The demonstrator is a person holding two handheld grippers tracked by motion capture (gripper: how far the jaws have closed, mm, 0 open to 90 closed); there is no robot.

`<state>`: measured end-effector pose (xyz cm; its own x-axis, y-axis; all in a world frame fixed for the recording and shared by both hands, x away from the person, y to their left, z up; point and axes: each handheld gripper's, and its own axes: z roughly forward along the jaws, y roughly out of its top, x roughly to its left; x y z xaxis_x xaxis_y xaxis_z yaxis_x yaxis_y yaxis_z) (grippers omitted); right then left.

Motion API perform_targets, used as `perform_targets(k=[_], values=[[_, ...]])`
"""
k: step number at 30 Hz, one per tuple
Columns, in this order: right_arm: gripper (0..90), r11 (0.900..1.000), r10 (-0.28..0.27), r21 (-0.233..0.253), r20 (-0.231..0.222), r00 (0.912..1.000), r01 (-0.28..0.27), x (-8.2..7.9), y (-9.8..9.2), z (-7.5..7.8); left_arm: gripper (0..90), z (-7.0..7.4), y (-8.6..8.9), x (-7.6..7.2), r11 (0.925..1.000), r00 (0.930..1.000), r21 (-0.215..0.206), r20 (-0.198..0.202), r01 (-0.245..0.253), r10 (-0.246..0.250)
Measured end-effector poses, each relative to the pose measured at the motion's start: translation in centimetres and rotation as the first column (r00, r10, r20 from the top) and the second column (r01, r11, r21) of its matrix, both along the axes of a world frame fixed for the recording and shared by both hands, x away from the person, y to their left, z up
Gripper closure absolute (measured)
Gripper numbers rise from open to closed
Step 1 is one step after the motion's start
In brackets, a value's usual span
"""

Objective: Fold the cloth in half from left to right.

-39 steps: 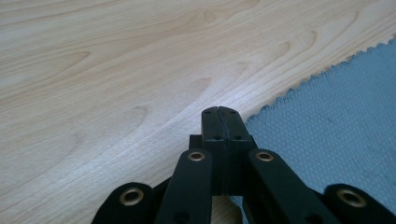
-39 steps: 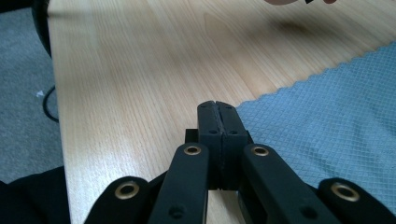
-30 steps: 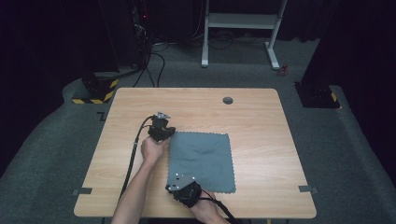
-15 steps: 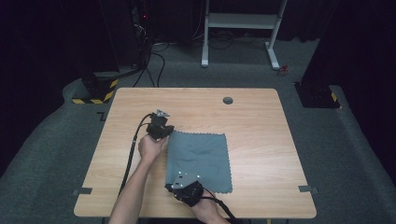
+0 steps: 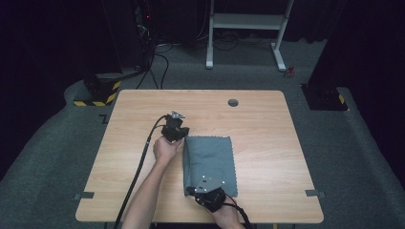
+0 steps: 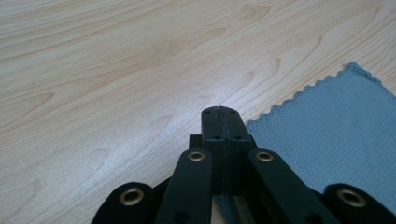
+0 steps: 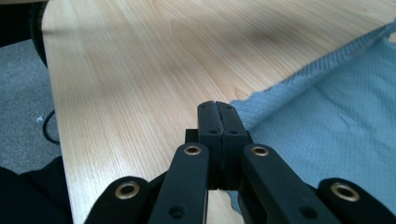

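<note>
A grey-blue cloth (image 5: 210, 162) lies on the wooden table (image 5: 267, 138), a little left of the middle and toward the near edge. Its left side looks lifted or folded over slightly, so the left edge stands up from the wood rather than lying flat.

The left gripper (image 5: 175, 130) sits at the cloth's far left corner, held by the person's left hand (image 5: 165, 149), with a black cable (image 5: 138, 171) trailing back along the forearm toward the near edge. In the left gripper view its jaws are pressed together, and the cloth's scalloped edge (image 6: 299, 98) runs right up to them and under them; they appear to be pinching that corner.

The right gripper (image 5: 208, 194) is at the cloth's near left corner, close to the table's near edge. In the right gripper view its jaws are likewise closed tight, with the cloth's hem (image 7: 299, 84) rising from beside them, so it seems clamped on that corner too.

Farther off, a small dark round hole (image 5: 233, 102) marks the tabletop near the far edge.
</note>
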<state>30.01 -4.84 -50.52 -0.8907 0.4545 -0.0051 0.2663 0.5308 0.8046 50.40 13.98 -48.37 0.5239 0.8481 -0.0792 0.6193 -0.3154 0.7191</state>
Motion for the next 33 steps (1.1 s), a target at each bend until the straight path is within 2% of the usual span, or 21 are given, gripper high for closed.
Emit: perform_targets(k=[3, 17, 21, 27, 33], values=[[90.0, 1.000, -0.014, -0.004, 0.007, 0.9999, 0.014, -0.1, -0.8, -0.1, 90.0, 0.1, -0.4, 0.0, 0.9997, 1.0000, -0.023, 0.005, -0.001, 0.002], [90.0, 0.997, -0.073, -0.003, 0.003, 0.9974, 0.073, -0.1, -3.4, -0.2, 90.0, 0.2, -1.6, 0.2, 0.9987, 0.9998, -0.048, 0.015, 0.017, -0.016], [90.0, 0.996, -0.085, 0.001, 0.000, 0.9963, 0.085, -0.3, -4.1, -0.2, 90.0, 0.3, -2.3, 0.4, 0.9990, 0.9992, -0.026, 0.019, 0.036, -0.036], [90.0, 0.994, -0.107, 0.012, -0.003, 0.9943, 0.107, -0.5, -4.9, -0.3, 90.0, 0.7, -3.6, 0.6, 0.9979, 0.9978, -0.018, 0.024, 0.062, -0.061], [90.0, 0.992, -0.125, 0.023, -0.011, 0.9920, 0.126, -0.6, -5.7, -0.5, 90.0, 0.4, -4.5, 0.7, 0.9976, 0.9977, -0.018, 0.017, 0.067, -0.066]])
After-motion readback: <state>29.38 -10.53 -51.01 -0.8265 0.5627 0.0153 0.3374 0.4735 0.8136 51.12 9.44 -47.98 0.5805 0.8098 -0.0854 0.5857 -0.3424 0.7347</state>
